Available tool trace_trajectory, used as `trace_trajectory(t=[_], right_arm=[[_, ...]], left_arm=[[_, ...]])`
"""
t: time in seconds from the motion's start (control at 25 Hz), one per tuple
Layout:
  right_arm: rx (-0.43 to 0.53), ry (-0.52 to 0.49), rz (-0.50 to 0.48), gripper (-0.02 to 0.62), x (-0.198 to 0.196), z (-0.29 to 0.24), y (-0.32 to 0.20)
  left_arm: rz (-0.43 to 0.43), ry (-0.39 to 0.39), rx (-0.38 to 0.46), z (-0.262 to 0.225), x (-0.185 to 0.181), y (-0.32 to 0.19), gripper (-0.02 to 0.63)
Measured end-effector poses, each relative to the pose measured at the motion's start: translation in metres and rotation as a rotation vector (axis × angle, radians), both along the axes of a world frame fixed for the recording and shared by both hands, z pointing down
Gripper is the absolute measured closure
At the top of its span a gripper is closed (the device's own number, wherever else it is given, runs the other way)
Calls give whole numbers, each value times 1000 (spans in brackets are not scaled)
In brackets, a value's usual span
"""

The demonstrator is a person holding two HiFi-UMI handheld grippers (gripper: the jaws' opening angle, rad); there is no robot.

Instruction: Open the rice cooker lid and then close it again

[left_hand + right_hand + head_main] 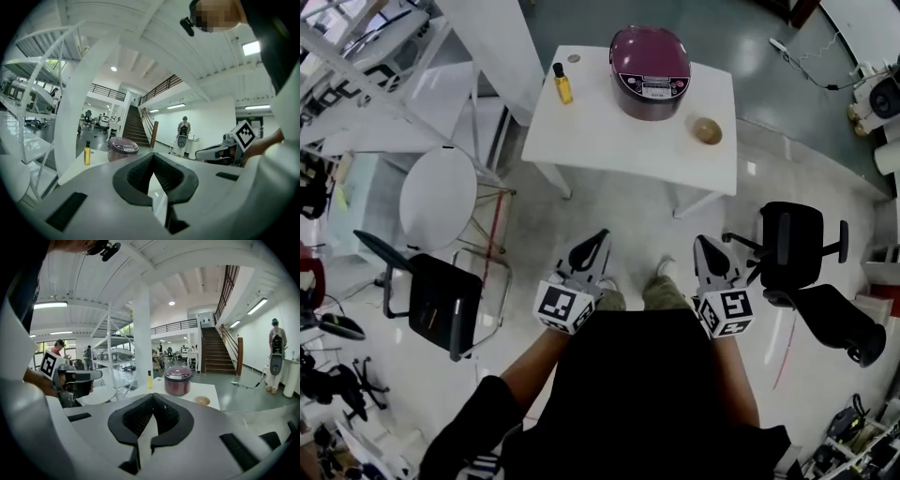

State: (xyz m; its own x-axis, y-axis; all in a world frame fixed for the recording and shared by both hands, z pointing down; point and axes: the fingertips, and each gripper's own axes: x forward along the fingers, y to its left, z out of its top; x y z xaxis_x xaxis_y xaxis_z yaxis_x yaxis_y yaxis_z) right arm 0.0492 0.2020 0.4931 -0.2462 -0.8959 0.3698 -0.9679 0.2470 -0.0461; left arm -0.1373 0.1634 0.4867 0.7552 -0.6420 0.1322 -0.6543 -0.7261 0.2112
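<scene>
A maroon rice cooker (650,71) with its lid down stands at the far side of a white table (609,131). It also shows small and distant in the left gripper view, rice cooker (122,149), and ahead in the right gripper view, rice cooker (177,380). Both grippers are held close to the person's body, well short of the table. My left gripper (599,237) is shut and empty. My right gripper (703,243) is shut and empty too.
On the table stand a yellow bottle (562,83) left of the cooker and a small wooden bowl (707,130) to its right. A round white side table (438,198) and a black chair (431,297) stand at the left, a black office chair (797,246) at the right.
</scene>
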Motion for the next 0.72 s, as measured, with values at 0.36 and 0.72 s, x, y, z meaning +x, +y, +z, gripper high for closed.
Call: trace_trajectory(t=[0.36, 0.72], right_arm=[[89, 31, 35, 597, 44, -25, 3], [126, 2, 90, 597, 82, -42, 16]], left_arm=[[-155, -22, 67, -22, -37, 4, 603], [-150, -39, 109, -39, 7, 10, 603]])
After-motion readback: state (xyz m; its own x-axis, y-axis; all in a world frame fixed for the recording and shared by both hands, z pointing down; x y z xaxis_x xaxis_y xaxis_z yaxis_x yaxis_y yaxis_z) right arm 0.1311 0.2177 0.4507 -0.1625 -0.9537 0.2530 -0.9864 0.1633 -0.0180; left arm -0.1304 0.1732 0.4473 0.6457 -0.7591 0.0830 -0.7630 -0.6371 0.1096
